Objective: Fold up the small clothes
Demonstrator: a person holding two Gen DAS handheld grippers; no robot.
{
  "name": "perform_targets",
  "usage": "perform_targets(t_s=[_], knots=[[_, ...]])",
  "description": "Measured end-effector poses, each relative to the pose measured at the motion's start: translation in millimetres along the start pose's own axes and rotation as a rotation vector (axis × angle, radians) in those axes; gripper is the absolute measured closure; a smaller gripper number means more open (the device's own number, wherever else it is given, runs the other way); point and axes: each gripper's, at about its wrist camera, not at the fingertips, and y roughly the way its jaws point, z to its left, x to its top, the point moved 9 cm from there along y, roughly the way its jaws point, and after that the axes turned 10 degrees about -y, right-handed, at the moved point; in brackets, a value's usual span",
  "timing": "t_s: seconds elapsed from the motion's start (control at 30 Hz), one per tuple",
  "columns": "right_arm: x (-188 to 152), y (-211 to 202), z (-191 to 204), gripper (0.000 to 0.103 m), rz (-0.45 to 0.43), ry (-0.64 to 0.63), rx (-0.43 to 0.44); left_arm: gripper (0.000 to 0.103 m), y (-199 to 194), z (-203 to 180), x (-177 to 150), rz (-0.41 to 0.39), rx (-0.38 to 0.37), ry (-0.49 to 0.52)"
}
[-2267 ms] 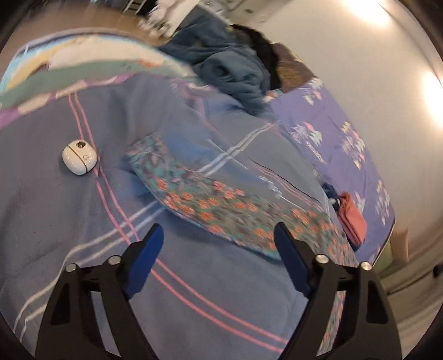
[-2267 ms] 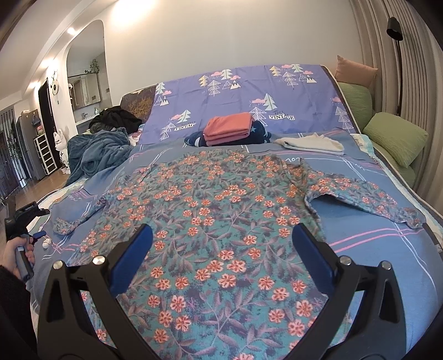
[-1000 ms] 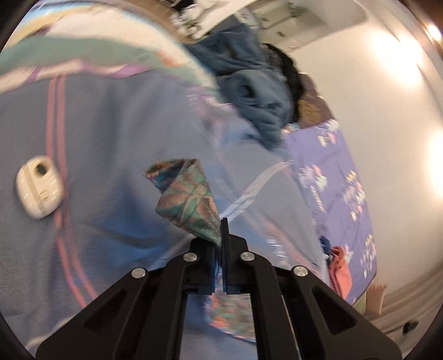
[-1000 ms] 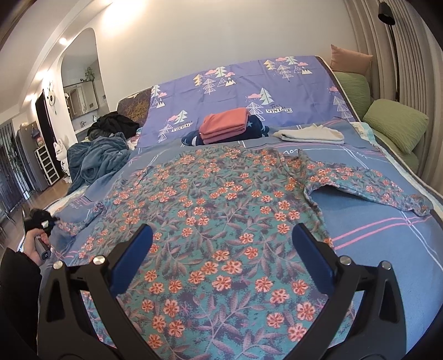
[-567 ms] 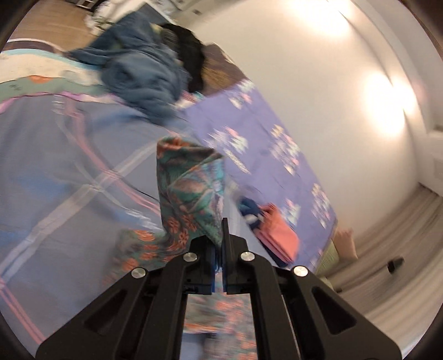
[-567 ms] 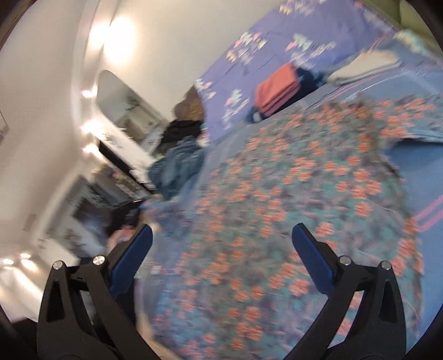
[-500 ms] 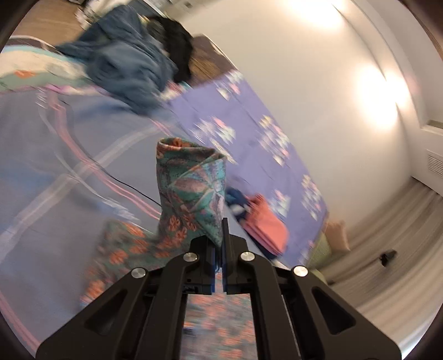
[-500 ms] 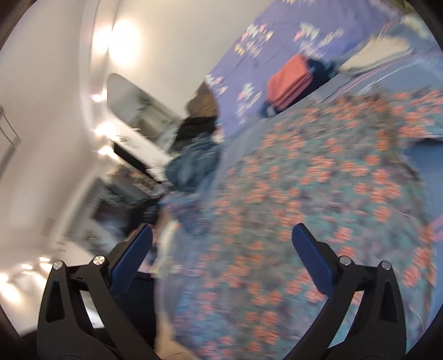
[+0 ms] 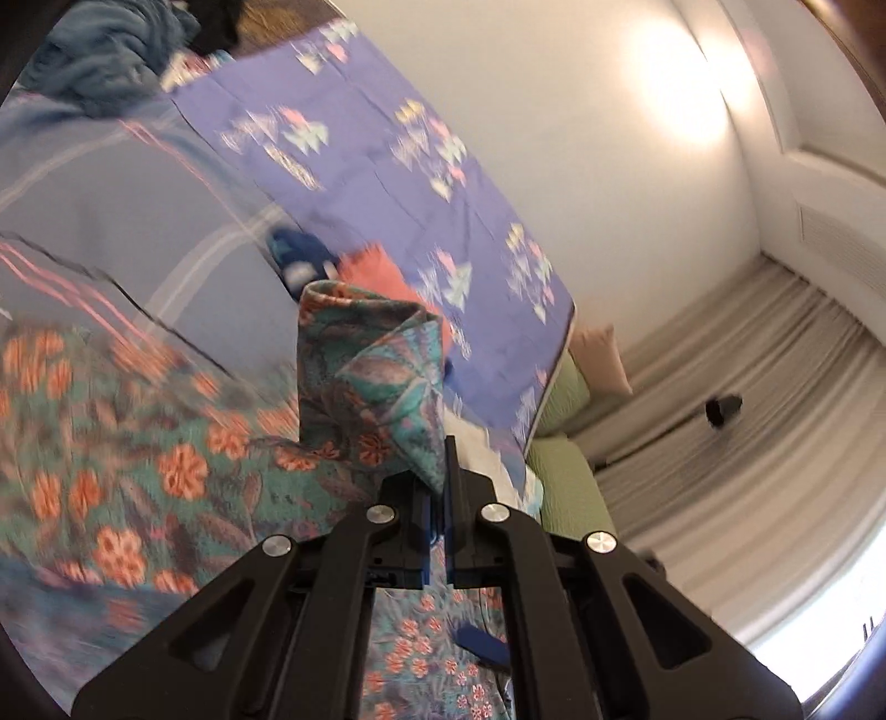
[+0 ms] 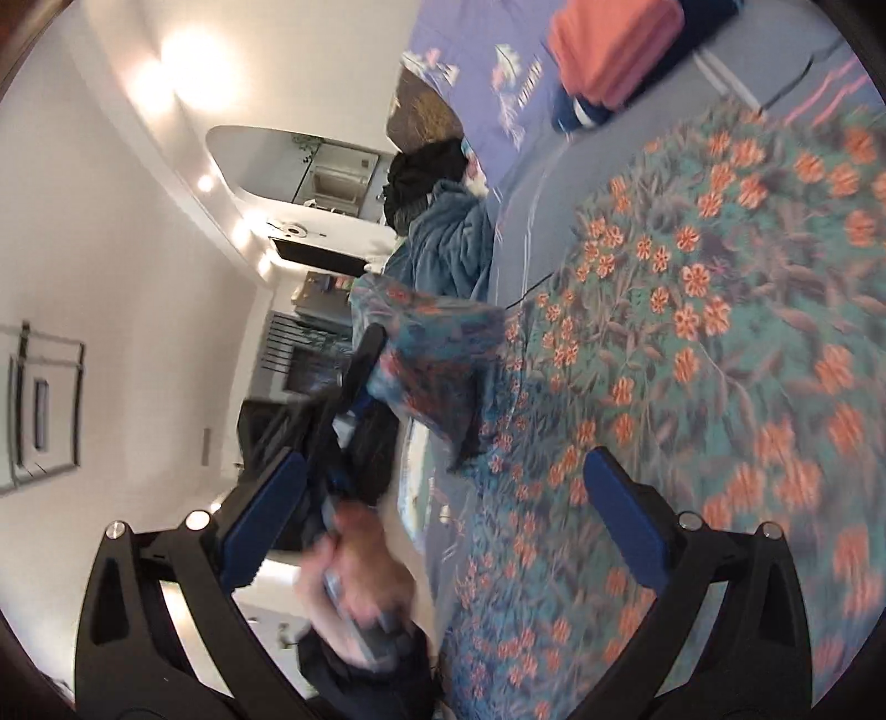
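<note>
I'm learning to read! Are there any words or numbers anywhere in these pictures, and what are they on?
Purple tree-print sheet: there is lettering under a printed tree, but it is tilted and too blurred to read.
Same sheet in the left wrist view: prints smeared by motion, nothing readable.
Floral shirt, coral folded clothes, grippers: no words or numbers.

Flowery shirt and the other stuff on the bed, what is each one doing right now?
Flowery shirt: spread on the bed, one sleeve lifted.
Sleeve: pinched, bunched up.
Left gripper: fingers shut on the sleeve.
Right gripper: fingers open, holding nothing.
Orange clothes: folded, stacked.
Blue blanket: crumpled.
</note>
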Motion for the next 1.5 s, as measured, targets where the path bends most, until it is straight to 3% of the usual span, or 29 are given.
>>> perform_targets(t_s=[0.2, 0.3, 0.4, 0.53, 0.7, 0.73, 0.83, 0.93, 1.03, 1.07, 1.17, 1.3, 1.5], knots=[[4.5, -16.0, -59.4, 0.002, -0.086, 0.11, 0.02, 0.101, 70.8, 26.0, -81.8, 0.162, 0.023, 0.015], [4.0, -27.5, -57.6, 0.002, -0.073, 0.11, 0.064, 0.101, 90.4, 39.9, -109.9, 0.219, 0.045, 0.044], [7.6, -31.9, -60.0, 0.002, -0.067, 0.043, -0.035, 0.101, 95.8, 36.4, -119.0, 0.249, 0.027, 0.068], [11.8, -29.3, -71.0, 0.002, -0.06, 0.068, -0.012, 0.101, 91.2, 9.8, -121.0, 0.232, -0.024, 0.199], [12.6, -32.1, -72.5, 0.002, -0.052, 0.077, 0.025, 0.1, 98.6, -3.3, -144.7, 0.302, -0.026, 0.325], [11.7, -34.5, -73.3, 0.002, -0.048, 0.081, 0.034, 0.093, 102.3, -2.9, -148.0, 0.322, -0.019, 0.338], [10.9, -42.7, -75.8, 0.003, -0.045, 0.097, 0.055, 0.053, 111.2, -2.6, -154.0, 0.356, -0.008, 0.355], [9.8, -53.5, -78.7, 0.006, -0.053, 0.109, 0.065, 0.048, 109.3, -5.2, -151.5, 0.347, -0.028, 0.364], [5.4, -56.9, -83.2, 0.021, -0.033, 0.097, 0.015, 0.047, 106.6, -3.4, -151.7, 0.352, -0.033, 0.348], [3.9, -57.4, -86.1, 0.031, -0.028, 0.097, -0.005, 0.047, 106.0, -3.6, -151.6, 0.354, -0.04, 0.339], [0.0, -65.8, -102.2, 0.08, -0.026, 0.103, -0.105, 0.044, 103.7, -4.8, -148.8, 0.35, -0.065, 0.308], [1.5, -72.5, -112.1, 0.096, -0.055, 0.113, -0.14, 0.04, 85.2, -2.7, -122.3, 0.235, -0.114, 0.227], [18.8, -90.1, -98.2, 0.097, -0.168, 0.031, -0.201, 0.039, 64.1, 20.2, -82.9, 0.07, -0.059, 0.113]])
